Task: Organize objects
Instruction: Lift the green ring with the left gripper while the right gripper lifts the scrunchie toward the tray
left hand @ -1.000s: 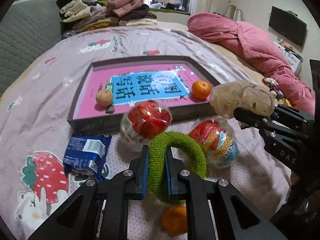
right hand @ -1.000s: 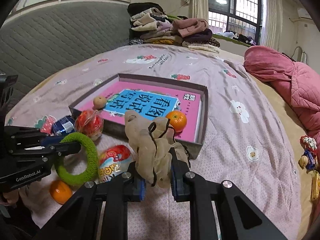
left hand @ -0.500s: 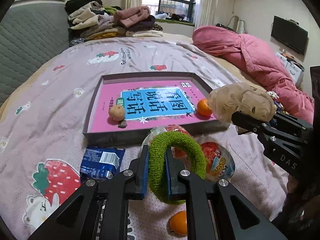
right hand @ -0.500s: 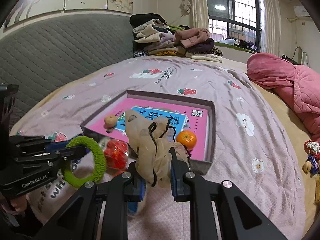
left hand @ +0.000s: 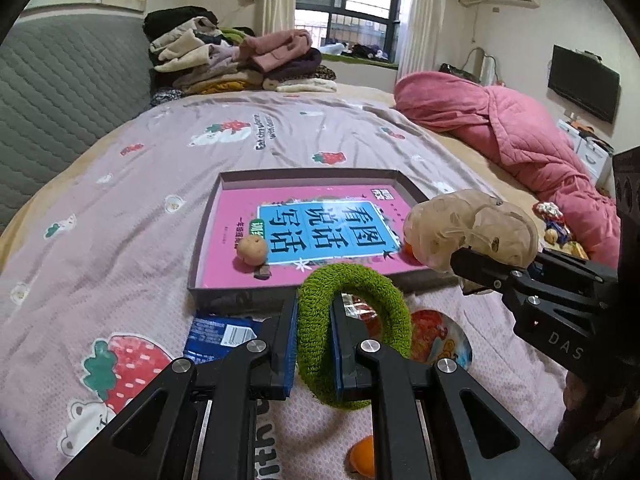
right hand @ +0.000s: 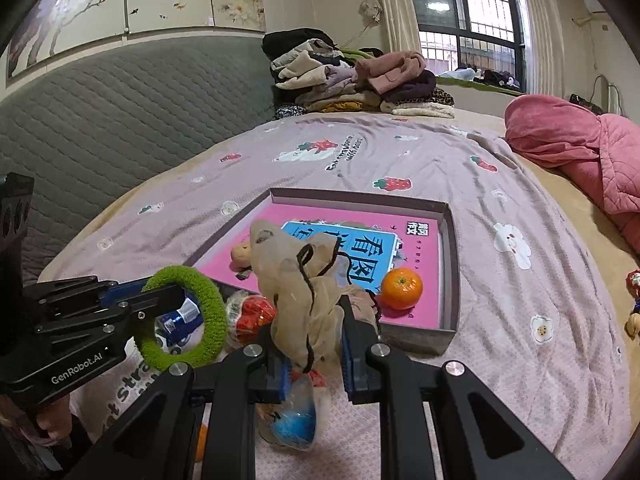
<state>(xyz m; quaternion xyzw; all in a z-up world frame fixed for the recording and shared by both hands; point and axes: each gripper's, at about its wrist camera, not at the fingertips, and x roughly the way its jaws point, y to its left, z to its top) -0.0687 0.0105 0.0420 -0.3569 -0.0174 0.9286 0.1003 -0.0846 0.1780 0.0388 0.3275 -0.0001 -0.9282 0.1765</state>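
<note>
green fuzzy ring [left hand: 352, 332]; beige gauze pouch [right hand: 308, 284], black cord; pink-and-blue book [left hand: 312, 232]; orange tangerine [right hand: 401, 289]; mauve strawberry-print bedspread [left hand: 120, 208].

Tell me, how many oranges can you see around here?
2. One orange sits inside the shallow box on the pink book, near its right corner. The other orange lies on the bed below the grippers, half hidden. More may be hidden behind the held things.

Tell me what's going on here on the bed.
A person is tidying with two handheld claws. The left claw is shut on a green ring, the right claw on a beige pouch. Both hang just short of the box, which holds a book, an orange and a small brown fruit.
</note>
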